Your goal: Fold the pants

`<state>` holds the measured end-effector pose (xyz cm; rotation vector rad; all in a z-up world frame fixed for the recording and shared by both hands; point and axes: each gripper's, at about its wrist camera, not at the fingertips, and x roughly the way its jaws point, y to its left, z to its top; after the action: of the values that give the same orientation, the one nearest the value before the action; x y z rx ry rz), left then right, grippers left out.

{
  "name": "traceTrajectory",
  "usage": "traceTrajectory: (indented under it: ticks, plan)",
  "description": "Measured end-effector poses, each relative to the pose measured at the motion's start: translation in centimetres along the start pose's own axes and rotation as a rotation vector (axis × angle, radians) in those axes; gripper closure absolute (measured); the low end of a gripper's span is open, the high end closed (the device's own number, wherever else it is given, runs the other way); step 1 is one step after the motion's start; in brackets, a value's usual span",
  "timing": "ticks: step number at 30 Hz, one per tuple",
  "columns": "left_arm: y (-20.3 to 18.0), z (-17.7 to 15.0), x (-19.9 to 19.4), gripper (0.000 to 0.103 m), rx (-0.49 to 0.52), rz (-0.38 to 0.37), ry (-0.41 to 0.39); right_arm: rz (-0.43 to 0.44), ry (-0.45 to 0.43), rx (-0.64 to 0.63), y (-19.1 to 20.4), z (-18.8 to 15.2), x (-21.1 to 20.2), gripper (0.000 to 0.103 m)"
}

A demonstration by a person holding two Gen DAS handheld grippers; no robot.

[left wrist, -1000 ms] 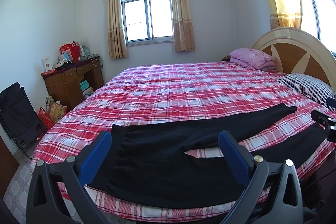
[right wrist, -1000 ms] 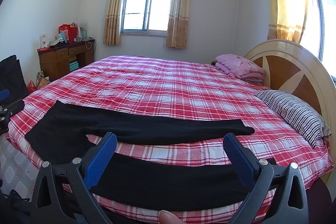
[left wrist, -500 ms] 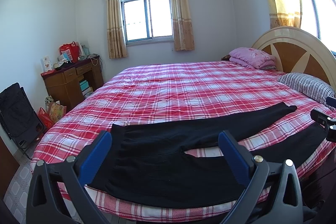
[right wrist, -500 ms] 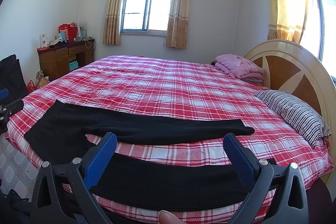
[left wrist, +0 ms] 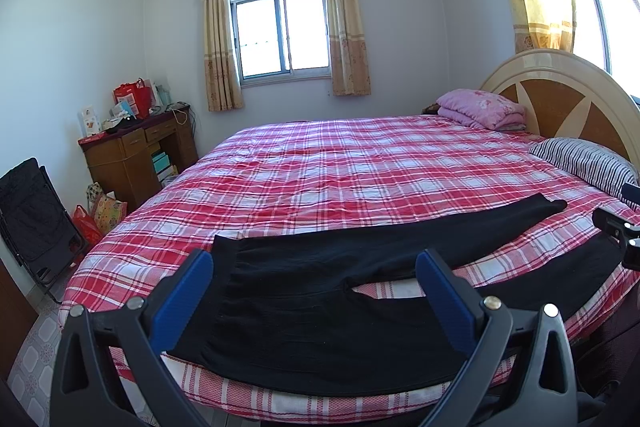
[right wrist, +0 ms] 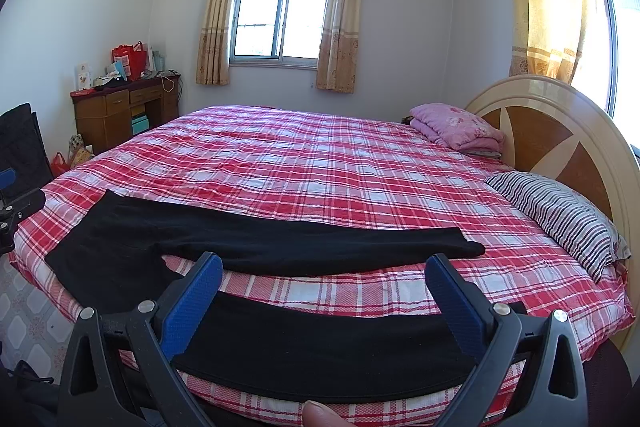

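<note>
Scene: a bedroom, where black pants [left wrist: 304, 307] are lying flat across the near edge of a bed [left wrist: 360, 163] covered in a red plaid sheet.

Pants: both legs are stretching toward the headboard [right wrist: 560, 131] side, split apart in a narrow V, with a strip of plaid showing between them; the waist is sitting at the bed's foot-end corner, nearest the left gripper.

Left gripper [left wrist: 312, 295]: hovering over the waist and seat of the pants, its blue-padded jaws spread wide and pinching nothing.

Right gripper [right wrist: 324, 301]: hanging above the near leg [right wrist: 320, 347], jaws likewise spread and empty; a fingertip [right wrist: 320, 415] of the person is peeking in at the bottom edge of the right wrist view.

Progress: no fold is showing yet. The garment is laid out and smoothed, so the task appears to be at its very start.

Remaining: by the look of it, one leg needs bringing over the other, then the length needs doubling up.

Surroundings: a striped pillow [right wrist: 560, 219] and a folded pink blanket [right wrist: 456, 127] are resting well apart from the pants.
</note>
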<state>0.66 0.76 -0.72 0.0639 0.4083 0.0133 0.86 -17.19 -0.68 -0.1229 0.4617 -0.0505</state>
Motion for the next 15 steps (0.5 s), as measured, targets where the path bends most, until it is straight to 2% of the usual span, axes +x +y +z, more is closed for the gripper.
traceTrajectory:
  ticks: [15]
  plan:
    - [0.27, -0.20, 0.08, 0.000, 0.001, -0.001, 0.006, -0.002, 0.002, -0.001, 0.04, -0.20, 0.17, 0.001]
